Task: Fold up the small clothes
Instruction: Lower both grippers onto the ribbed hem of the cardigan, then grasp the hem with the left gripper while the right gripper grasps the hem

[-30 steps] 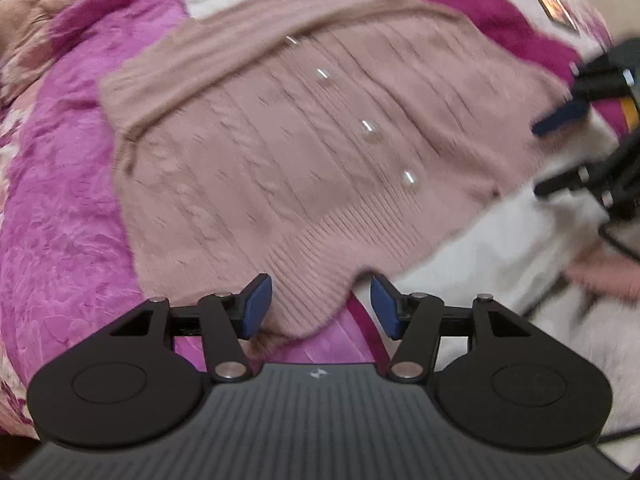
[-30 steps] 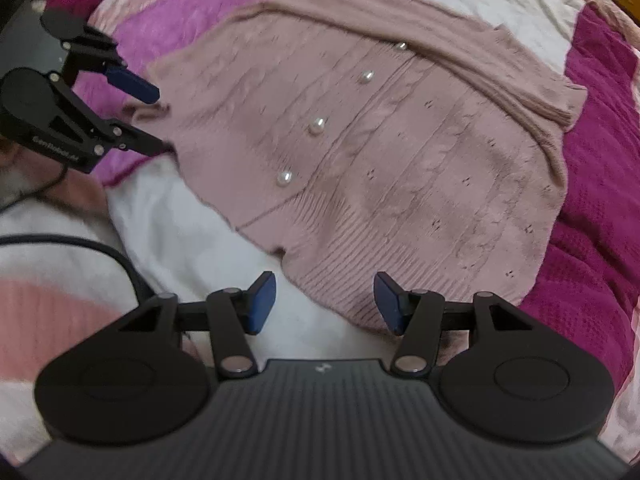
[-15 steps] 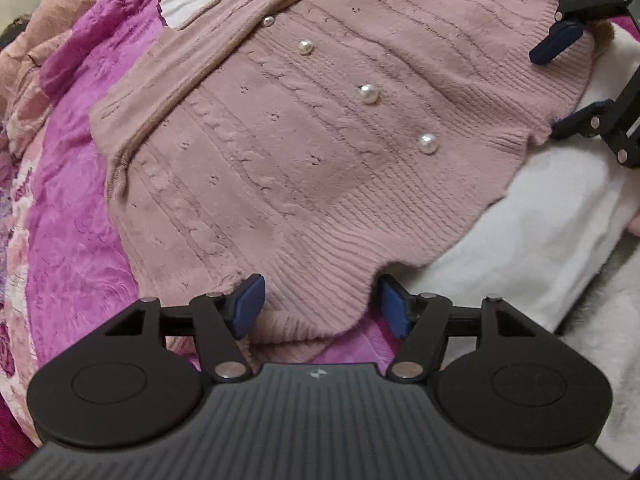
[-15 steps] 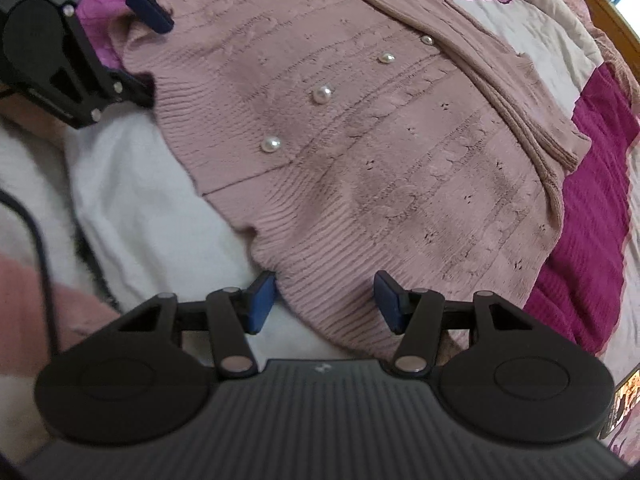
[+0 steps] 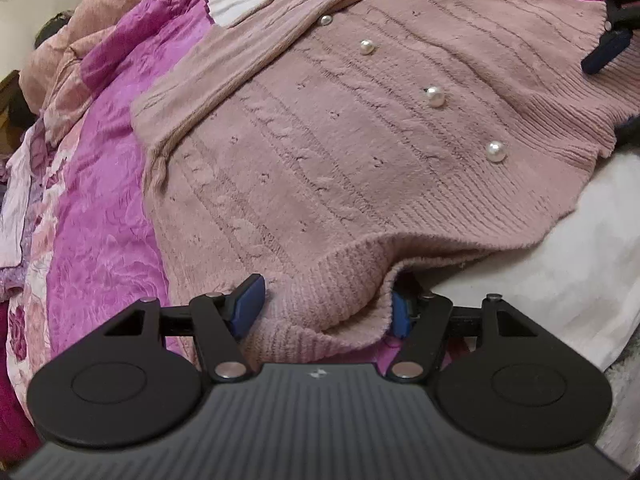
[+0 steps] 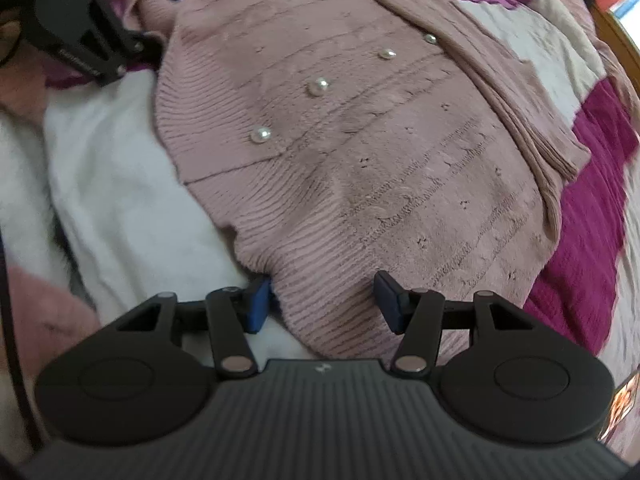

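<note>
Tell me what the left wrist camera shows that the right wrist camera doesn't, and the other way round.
Only the left wrist view shows the cardigan's hem lifted into a fold between the left gripper fingers, and the sleeve end on the bright pink quilt. Only the right wrist view shows the right gripper straddling the flat ribbed hem, and a dark magenta blanket. Both show the pink cardigan, its pearl buttons and the white cloth beneath.

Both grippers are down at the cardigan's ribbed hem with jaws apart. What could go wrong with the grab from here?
1. The left gripper straddles a bunched hump of hem; it may pinch only one layer, or the magenta quilt too.
2. The right gripper sits where the cardigan meets the white blanket, which could get caught.
</note>
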